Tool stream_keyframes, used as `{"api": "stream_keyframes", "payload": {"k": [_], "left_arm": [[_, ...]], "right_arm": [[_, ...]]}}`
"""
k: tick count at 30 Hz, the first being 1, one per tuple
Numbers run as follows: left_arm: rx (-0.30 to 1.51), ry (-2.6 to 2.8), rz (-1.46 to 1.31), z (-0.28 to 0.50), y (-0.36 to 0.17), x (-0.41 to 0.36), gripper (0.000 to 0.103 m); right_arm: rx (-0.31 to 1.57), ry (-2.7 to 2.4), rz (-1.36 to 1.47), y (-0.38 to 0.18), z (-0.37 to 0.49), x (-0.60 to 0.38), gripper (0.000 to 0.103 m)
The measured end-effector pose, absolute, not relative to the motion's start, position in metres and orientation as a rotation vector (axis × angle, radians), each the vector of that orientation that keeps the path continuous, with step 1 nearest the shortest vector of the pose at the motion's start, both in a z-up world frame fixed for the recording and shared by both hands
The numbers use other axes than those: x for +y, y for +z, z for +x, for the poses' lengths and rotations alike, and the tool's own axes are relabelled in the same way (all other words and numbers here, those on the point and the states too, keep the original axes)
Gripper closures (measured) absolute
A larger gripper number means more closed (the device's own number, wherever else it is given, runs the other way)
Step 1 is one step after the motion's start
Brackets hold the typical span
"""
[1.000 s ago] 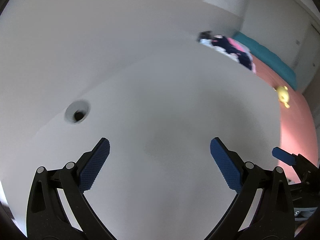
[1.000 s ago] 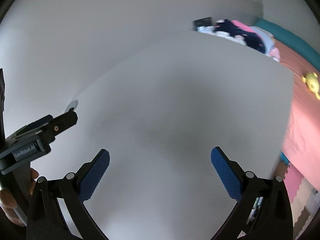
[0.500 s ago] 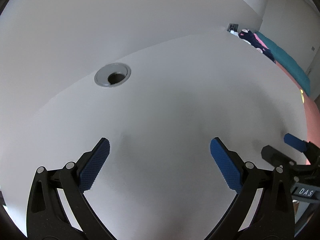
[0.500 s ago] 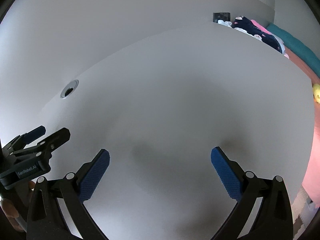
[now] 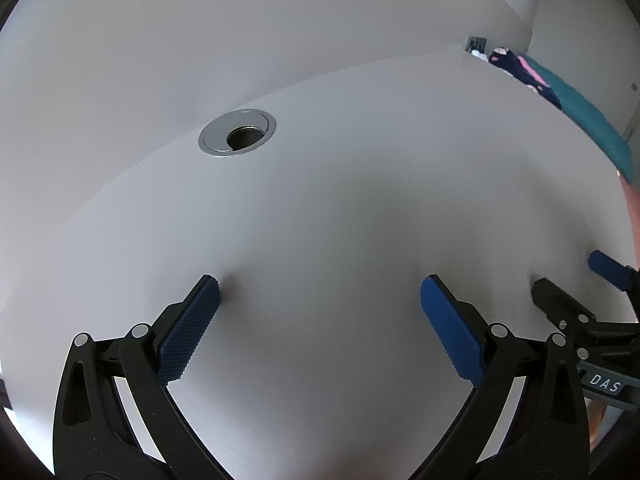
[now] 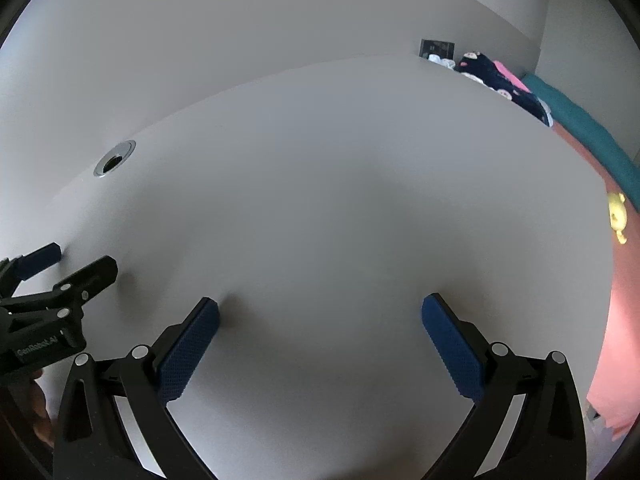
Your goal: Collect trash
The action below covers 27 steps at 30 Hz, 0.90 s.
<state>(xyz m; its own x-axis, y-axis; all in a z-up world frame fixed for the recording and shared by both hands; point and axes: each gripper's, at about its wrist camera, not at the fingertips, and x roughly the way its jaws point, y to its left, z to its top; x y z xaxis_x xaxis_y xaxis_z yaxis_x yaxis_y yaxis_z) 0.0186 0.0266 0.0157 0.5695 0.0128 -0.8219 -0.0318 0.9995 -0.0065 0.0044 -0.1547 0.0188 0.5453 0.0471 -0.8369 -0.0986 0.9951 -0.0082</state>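
White wall backs a plain white table (image 5: 340,208), and no trash shows on it in either view. Near the table's far left edge sits one round metal cable grommet (image 5: 237,132) with a dark hole in its middle; the right wrist view shows it too, smaller, by the far left edge (image 6: 115,158).

Low over the table's near part, the left gripper (image 5: 319,294) has its two blue-padded fingers (image 5: 188,330) spread wide, grasping nothing. Seen from the right wrist, its body reads "GenRobot.AI", and a hand (image 6: 38,412) partly shows beneath it at the near left edge.

Just to its right, the right gripper (image 6: 320,316) also has its two blue fingers (image 6: 452,354) released and wide apart, with nothing between them. In the left wrist view its side carries a plate reading "DAS".

Beyond the table's right edge lies a bed with a salmon-pink cover (image 6: 624,320) and one teal pillow (image 6: 592,132). A dark patterned cloth (image 6: 500,80) is heaped at the far right corner, and one small yellow plush toy (image 6: 618,216) rests on the cover.
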Motion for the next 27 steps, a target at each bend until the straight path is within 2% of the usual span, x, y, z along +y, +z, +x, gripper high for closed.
{"api": "stream_keyframes", "payload": {"k": [27], "left_arm": [[0.968, 0.03, -0.009, 0.0226, 0.0145, 0.0222, 0.006]], "right_arm": [[0.99, 0.076, -0.058, 0.0178, 0.0061, -0.1548, 0.002]]}}
